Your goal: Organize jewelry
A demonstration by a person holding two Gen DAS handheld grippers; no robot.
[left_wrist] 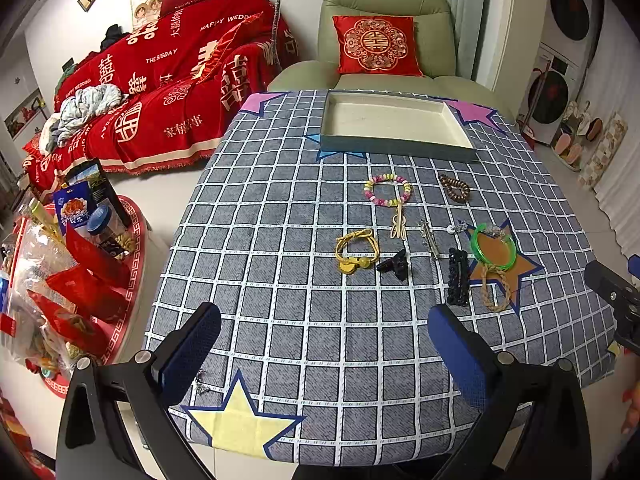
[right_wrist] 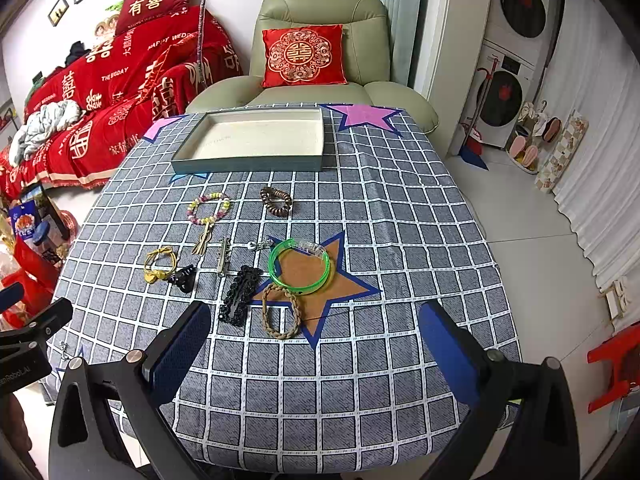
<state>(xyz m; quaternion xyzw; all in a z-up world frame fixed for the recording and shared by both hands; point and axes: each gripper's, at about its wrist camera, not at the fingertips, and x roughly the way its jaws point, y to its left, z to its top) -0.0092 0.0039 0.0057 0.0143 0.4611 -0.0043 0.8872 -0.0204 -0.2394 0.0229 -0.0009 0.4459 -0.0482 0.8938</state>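
Note:
An empty shallow tray [left_wrist: 400, 148] [right_wrist: 248, 162] sits at the table's far side. In front of it lie a pastel bead bracelet [left_wrist: 387, 191] [right_wrist: 209, 208], a brown coil hair tie [left_wrist: 454, 187] [right_wrist: 276, 200], a yellow cord bracelet [left_wrist: 354, 252] [right_wrist: 160, 264], a small black claw clip [left_wrist: 394, 266] [right_wrist: 182, 276], a silver barrette [left_wrist: 429, 238] [right_wrist: 223, 258], a long black hair clip [left_wrist: 458, 278] [right_wrist: 240, 292], a green bangle [left_wrist: 491, 246] [right_wrist: 300, 268] and a braided tan band [left_wrist: 494, 284] [right_wrist: 280, 312]. My left gripper [left_wrist: 324, 356] and right gripper [right_wrist: 316, 352] are both open and empty, above the near table edge.
The table has a grey checked cloth [left_wrist: 300, 320] with star patches. A small silver piece [left_wrist: 201, 384] [right_wrist: 64, 350] lies near the table's front left corner. A green armchair [right_wrist: 320, 40] stands behind it, a red sofa [left_wrist: 160, 80] to the left and a snack-laden side table [left_wrist: 60, 280].

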